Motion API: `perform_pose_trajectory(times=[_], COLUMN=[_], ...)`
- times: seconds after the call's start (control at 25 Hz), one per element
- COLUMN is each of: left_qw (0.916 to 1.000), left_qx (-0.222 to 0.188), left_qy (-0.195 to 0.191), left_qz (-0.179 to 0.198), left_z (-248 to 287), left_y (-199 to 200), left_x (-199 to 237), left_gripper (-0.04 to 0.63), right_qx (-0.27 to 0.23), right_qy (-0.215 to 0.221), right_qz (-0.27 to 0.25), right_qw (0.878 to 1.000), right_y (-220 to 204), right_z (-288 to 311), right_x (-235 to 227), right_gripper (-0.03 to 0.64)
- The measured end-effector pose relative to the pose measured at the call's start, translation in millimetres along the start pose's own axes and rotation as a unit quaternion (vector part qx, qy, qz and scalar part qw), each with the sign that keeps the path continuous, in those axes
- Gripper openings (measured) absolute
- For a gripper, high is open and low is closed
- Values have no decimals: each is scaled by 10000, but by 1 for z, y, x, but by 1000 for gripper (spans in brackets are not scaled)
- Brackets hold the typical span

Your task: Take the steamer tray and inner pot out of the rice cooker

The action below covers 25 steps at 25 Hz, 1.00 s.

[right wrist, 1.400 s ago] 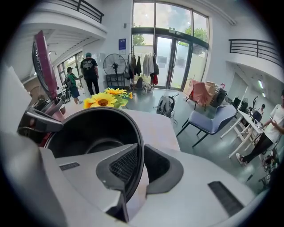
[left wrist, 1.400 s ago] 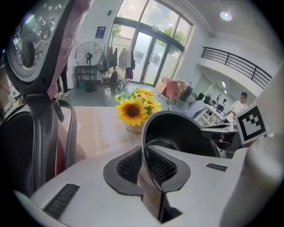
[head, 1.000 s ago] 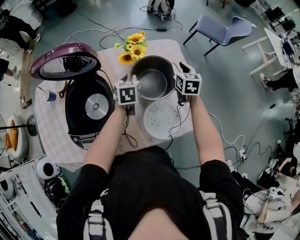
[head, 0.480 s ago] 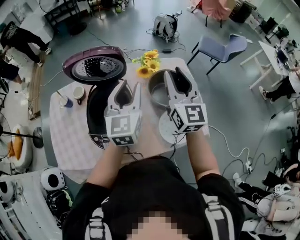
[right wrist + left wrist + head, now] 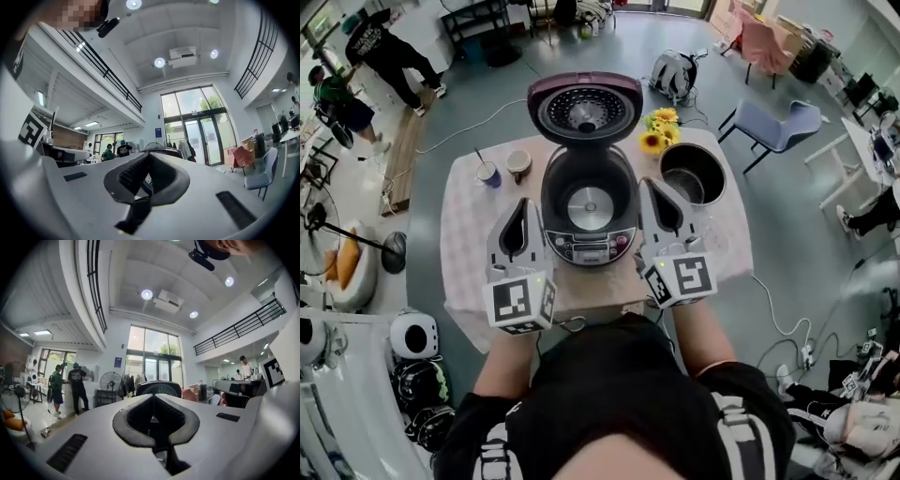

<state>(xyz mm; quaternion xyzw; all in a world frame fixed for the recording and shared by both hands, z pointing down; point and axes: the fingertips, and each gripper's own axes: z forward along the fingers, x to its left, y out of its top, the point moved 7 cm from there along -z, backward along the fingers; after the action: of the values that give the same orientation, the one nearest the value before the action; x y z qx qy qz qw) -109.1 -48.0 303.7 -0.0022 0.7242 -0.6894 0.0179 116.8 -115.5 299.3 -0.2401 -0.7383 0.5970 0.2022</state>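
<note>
Inner pot stands on the table, just right of the rice cooker, whose lid is up. Steamer tray lies flat in front of the pot. Left gripper and right gripper flank the cooker, jaws closed on nothing.

Bright, even daylight from tall windows and round ceiling lamps; strong fisheye bending toward dark edges.

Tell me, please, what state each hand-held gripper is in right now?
Left hand-held gripper: closed, holding nothing.
Right hand-held gripper: closed, holding nothing.
</note>
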Motion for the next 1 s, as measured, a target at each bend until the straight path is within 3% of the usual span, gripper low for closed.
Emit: perform_pose_trajectory(times=[0.32,1.0], left_qw=[9991,9982], left_qx=[387,417], left_qy=[-1,-409], left_qz=[-156,-138], left_z=[-61,-75], left_y=[-29,-37], left_x=[45,34], left_gripper=[5,3], right_qx=[307,465], right_qy=[-419,-622], right_qz=[-134,-360], right_qw=[9986,9963], right_y=[-23,-19], right_z=[-33,-59], right_x=[62,84], right_gripper=[0,0])
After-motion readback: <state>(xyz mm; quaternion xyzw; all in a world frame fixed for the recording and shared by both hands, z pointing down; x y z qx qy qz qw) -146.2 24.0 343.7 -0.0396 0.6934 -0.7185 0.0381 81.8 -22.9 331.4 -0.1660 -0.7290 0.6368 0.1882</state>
